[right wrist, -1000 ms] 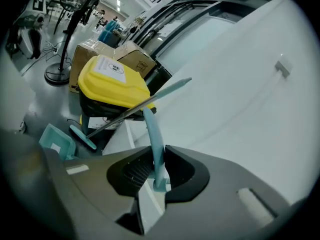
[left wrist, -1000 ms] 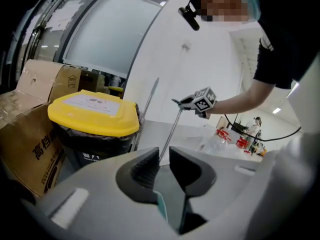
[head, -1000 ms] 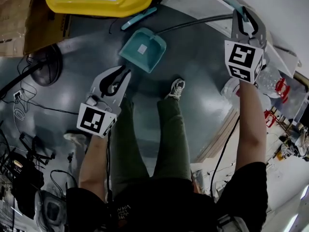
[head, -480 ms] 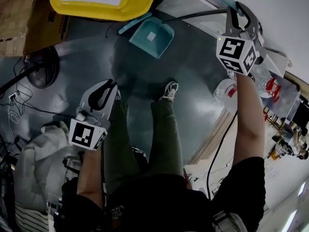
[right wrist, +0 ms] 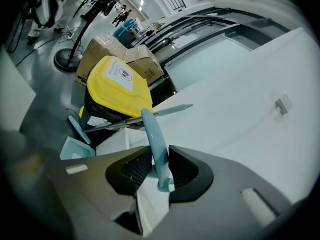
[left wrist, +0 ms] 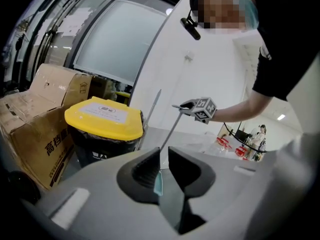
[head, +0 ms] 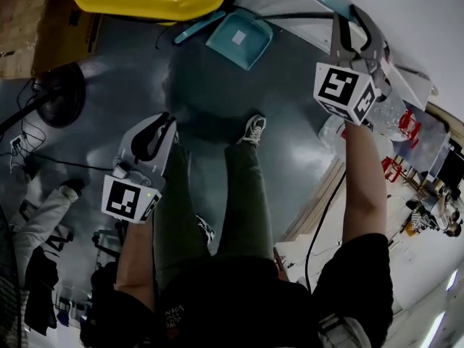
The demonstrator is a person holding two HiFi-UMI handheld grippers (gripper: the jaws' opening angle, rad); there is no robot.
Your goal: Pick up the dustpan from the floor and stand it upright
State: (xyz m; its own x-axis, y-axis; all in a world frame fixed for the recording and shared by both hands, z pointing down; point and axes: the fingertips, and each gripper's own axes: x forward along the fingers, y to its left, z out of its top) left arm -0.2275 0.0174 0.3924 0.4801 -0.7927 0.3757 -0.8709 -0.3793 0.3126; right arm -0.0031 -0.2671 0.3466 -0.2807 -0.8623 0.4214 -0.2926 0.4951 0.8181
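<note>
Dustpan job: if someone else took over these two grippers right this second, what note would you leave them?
The left gripper is free beside the person's leg: jaws a narrow gap apart, just been closing, nothing between them.
The right gripper holds the dustpan's teal grip between its jaws, which have just been opening.
The dustpan's pan sits on the floor by the yellow-lidded bin, its long handle raised to the right gripper.
Done: dustpan lifted and seemingly stood up. Left: check it stays up, let go, back away.

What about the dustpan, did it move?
Yes. In the head view the dustpan has moved up the picture, closer to the corner of the yellow bin.
</note>
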